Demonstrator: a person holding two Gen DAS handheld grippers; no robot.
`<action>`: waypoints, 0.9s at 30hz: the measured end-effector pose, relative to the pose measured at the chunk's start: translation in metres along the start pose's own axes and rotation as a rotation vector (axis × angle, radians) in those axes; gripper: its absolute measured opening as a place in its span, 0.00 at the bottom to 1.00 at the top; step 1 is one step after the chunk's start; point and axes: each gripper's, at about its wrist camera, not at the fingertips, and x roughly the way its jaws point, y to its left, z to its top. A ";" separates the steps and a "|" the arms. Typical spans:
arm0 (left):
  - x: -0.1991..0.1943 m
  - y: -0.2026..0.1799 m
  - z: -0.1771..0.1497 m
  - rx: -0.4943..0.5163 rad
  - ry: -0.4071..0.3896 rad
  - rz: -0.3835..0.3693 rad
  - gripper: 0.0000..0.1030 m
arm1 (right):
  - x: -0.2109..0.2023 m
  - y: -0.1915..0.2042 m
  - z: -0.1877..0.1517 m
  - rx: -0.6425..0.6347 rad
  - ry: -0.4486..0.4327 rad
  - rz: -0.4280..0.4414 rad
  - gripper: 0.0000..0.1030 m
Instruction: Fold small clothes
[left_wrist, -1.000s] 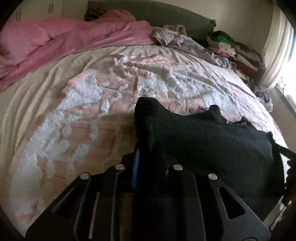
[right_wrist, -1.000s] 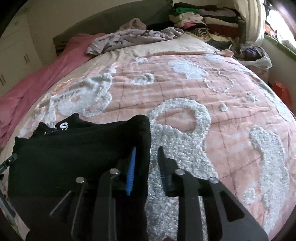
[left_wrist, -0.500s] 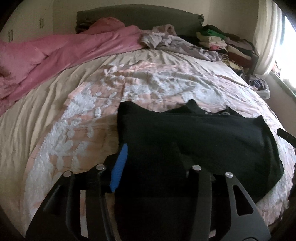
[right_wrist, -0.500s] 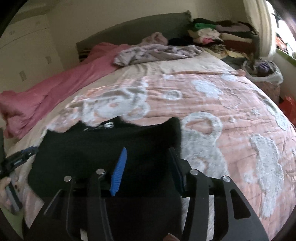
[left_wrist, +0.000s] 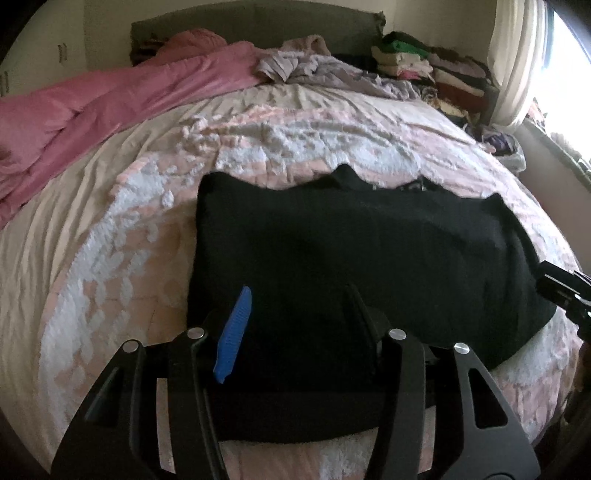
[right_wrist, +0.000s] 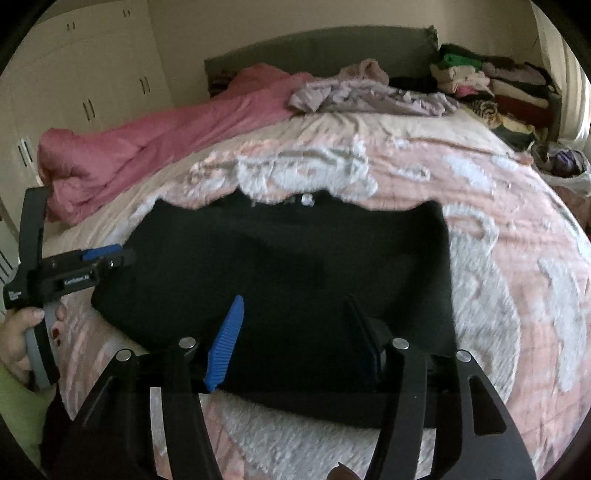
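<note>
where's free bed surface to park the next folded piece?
Free: quilt right of the black garment, and the strip between its far edge and the lilac clothes heap. Also sheet between garment and pink duvet. Crowded: headboard end, and the stacked clothes in the far right corner.

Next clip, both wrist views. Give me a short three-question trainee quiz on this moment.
1. True or false: the black garment lies spread on the bedspread.
2. The left gripper is: A) open, B) shut on the garment.
3. What lies along the bed's left side?

Key: 1 true. 2 A; the right gripper is open too. 3 the pink duvet.
</note>
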 end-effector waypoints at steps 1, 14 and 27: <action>0.001 0.000 -0.002 0.001 0.007 -0.001 0.42 | 0.003 0.000 -0.003 0.002 0.014 -0.006 0.54; 0.003 0.006 -0.018 -0.006 0.018 -0.003 0.48 | 0.022 0.000 -0.030 0.023 0.106 -0.071 0.54; -0.031 0.021 -0.011 -0.047 -0.033 0.015 0.69 | -0.011 0.046 -0.022 -0.091 -0.007 -0.016 0.84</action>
